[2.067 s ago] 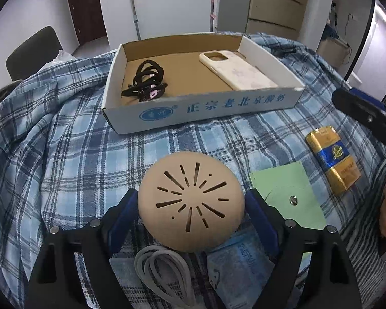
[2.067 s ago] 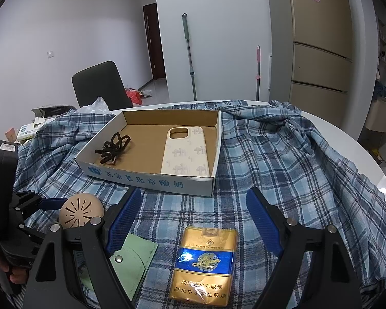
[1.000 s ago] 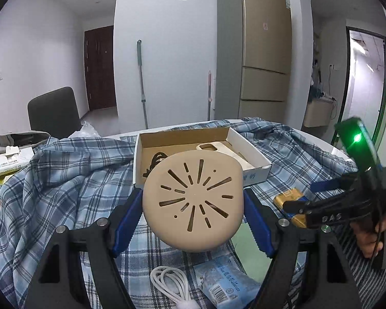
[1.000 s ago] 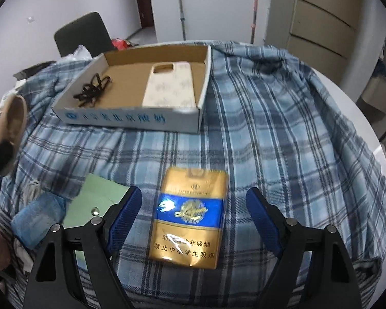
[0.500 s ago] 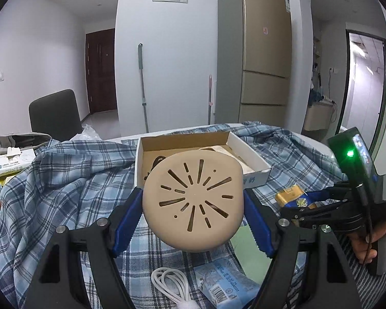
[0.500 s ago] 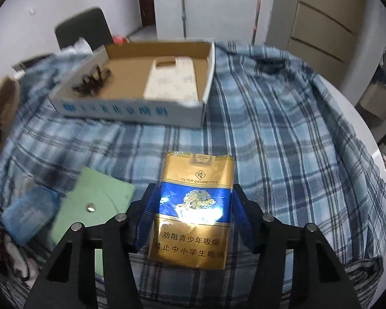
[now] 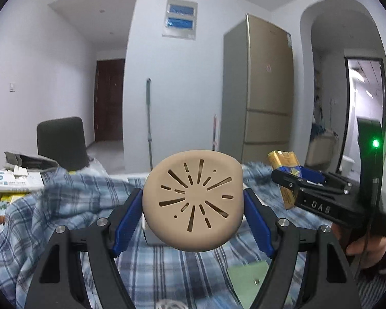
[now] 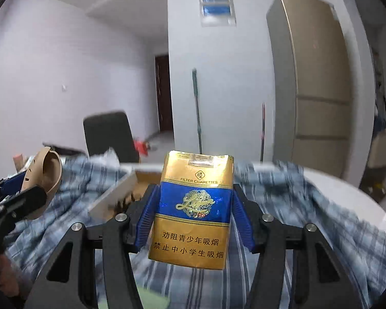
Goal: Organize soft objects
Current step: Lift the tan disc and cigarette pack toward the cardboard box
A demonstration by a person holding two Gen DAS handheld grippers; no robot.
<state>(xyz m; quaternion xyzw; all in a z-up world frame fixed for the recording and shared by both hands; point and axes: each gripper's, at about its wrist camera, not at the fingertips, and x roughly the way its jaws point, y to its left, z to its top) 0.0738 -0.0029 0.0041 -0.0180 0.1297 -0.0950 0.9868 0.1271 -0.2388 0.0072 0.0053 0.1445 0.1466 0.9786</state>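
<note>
My left gripper (image 7: 193, 209) is shut on a round beige silicone cover (image 7: 193, 200) with slits, held up above the table. My right gripper (image 8: 195, 211) is shut on a gold and blue cigarette pack (image 8: 193, 206), lifted upright off the cloth. From the left wrist view the right gripper (image 7: 293, 180) shows at the right with the cigarette pack (image 7: 283, 162) between its blue pads. In the right wrist view the beige cover (image 8: 42, 177) and the left gripper (image 8: 25, 193) appear at the left edge. The cardboard box (image 8: 118, 195) lies behind, mostly hidden.
A blue plaid cloth (image 7: 51, 206) covers the round table (image 8: 360, 200). A green pouch (image 7: 252, 280) and a white cable (image 7: 167, 303) lie near the front edge. A dark chair (image 7: 61, 141), stacked papers (image 7: 15, 180), a mop and a fridge (image 7: 267, 90) stand behind.
My right gripper closed on the cigarette pack and lifted it off the cloth, tilting up toward level. My left gripper rose a little and tilted up with the beige cover.
</note>
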